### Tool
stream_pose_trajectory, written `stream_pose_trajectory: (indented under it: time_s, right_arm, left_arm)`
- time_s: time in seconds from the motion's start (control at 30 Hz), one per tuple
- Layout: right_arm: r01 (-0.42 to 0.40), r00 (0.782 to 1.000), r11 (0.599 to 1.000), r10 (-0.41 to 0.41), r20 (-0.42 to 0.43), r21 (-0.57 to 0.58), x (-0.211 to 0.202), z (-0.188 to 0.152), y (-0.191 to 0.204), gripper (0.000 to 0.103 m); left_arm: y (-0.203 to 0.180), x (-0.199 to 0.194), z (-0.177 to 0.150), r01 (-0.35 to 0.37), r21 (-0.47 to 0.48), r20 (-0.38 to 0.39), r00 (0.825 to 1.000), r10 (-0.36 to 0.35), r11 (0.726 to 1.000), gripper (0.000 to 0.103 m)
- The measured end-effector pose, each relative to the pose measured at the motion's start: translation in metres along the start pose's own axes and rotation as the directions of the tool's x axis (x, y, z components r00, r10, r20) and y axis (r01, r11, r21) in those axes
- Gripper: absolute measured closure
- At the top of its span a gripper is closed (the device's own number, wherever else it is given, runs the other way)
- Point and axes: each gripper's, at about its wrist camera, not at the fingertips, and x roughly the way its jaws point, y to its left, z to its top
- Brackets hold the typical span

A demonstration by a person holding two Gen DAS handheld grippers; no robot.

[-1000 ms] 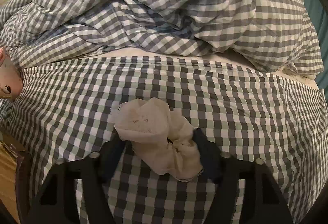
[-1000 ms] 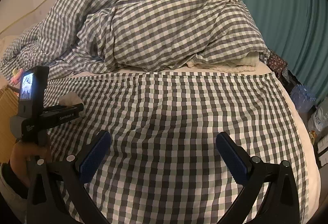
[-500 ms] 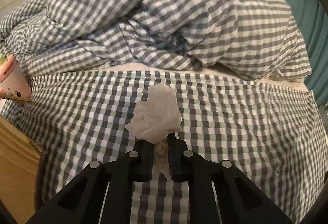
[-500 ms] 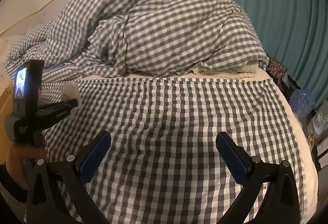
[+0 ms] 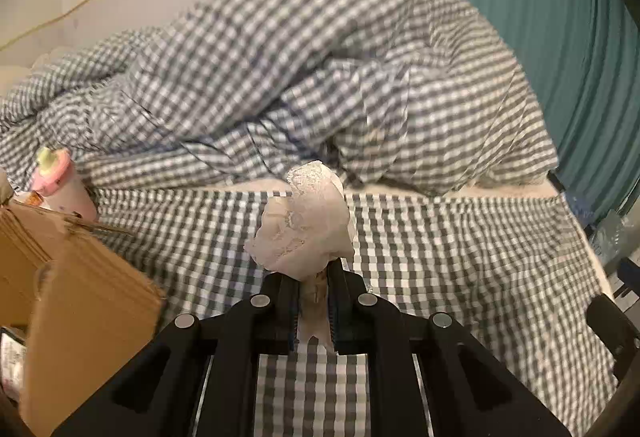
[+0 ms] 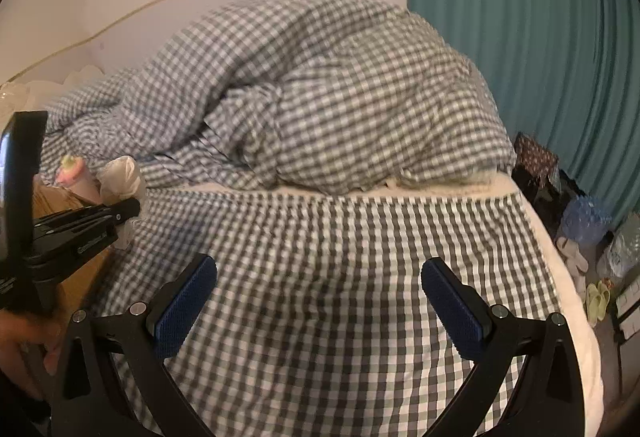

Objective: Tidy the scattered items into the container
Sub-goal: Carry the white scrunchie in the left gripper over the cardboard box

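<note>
Lifted since before, one cream cloth pinched in left tool, right tool wide

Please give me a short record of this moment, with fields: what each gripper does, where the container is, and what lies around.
left gripper: shut on cream cloth, held above the bed
right gripper: open, holds nothing, over the checked sheet
container: cardboard box, to the left of the held cloth, beside the bed
in the box: pink bottle stands out at its far edge
bed: crumpled checked duvet heaped at the far end
background: teal curtain on the right
task state: cloth not yet in the box
</note>
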Motion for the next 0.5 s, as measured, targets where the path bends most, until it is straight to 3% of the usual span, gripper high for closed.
stream_pose_trajectory:
  time_s: [0.5]
  right_arm:
    - [-0.049,0.99,0.997,0.056,0.127,-0.056,-0.077,0.021,0.058,0.0]
  left_arm:
    - [0.047,-0.132,0.005,-0.042,-0.018,0.112,0.993,0.044,0.999,0.091]
